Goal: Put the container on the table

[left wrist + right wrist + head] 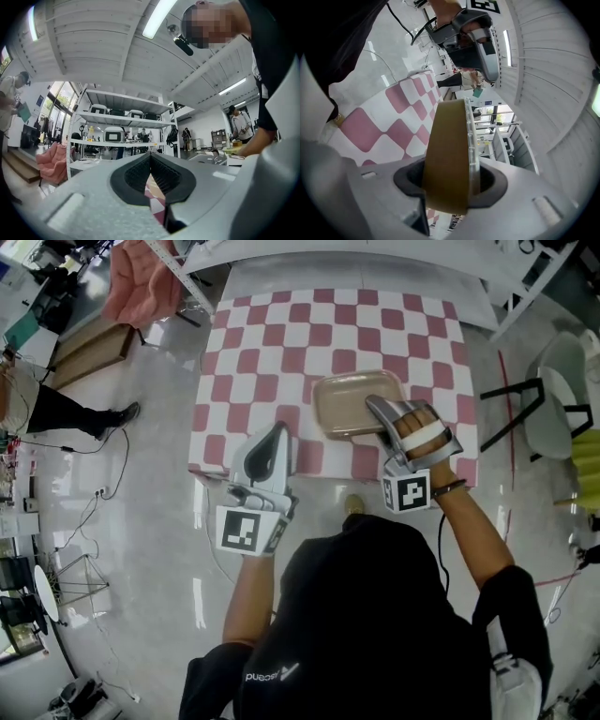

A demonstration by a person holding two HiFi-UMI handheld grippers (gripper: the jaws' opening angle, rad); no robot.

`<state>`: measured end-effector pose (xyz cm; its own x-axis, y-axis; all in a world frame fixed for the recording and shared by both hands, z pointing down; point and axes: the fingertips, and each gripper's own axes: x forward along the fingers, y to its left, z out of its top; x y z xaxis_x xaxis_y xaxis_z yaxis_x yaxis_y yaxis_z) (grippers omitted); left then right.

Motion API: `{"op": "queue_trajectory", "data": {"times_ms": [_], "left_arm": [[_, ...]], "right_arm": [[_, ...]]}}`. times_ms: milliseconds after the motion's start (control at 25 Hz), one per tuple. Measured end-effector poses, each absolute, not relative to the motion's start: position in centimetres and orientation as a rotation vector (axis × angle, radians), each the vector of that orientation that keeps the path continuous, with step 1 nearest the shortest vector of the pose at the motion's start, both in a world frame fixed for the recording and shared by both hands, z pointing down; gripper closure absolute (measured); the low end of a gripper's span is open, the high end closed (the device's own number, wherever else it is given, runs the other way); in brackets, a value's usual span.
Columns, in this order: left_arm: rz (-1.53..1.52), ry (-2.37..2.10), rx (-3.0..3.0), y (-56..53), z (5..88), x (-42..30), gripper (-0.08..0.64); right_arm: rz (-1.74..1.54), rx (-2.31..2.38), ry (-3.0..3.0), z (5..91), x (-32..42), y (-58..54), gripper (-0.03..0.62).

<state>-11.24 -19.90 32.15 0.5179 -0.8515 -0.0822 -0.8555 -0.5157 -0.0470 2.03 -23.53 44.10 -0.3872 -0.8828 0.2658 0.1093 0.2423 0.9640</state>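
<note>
1. Container (356, 404): tan, shallow, rectangular. It is clamped at its near right rim by the right claw (379, 414), over the near right part of the desk (272, 352). From the right gripper view I see the container (450, 150) edge-on, with both pads of the right claw (450, 185) pressed on it. I cannot tell whether its underside touches the cloth.

2. Left claw (272, 434): jaws together, nothing between them, held at the desk's near edge and well apart from the container.

3. Hazards, as I judge them:
- The hold is at one corner only, so the far end may sag or pivot.
- Opening the claw while the container is above the cloth or tilted would drop it.
- The cloth may slide or wrinkle under a dragged rim.

4. Surface: pink-and-white checked cloth, otherwise bare.

5. Room: glossy pale floor (159, 540) with cables, a standing person (56, 409) at left, a chair (553, 399) at right, and shelving (122, 126) beyond.
</note>
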Motion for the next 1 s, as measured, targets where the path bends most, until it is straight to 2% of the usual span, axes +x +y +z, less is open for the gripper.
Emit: {"op": "queue_trajectory", "data": {"times_ms": [240, 640, 1000], "left_arm": [[0.127, 1.495, -2.675, -24.1, 32.5, -10.5, 0.551], [-0.02, 1.47, -2.746, -28.4, 34.8, -10.7, 0.551], [-0.009, 1.397, -2.812, -30.2, 36.0, -11.1, 0.551]], "right_arm": [[-1.301, 0.701, -1.547, 47.1, 2.4, -28.1, 0.388], [-1.139, 0.631, -1.558, 52.9, 2.3, -32.8, 0.388], [-1.053, 0.611, -1.565, 55.6, 2.6, -34.5, 0.388]]}}
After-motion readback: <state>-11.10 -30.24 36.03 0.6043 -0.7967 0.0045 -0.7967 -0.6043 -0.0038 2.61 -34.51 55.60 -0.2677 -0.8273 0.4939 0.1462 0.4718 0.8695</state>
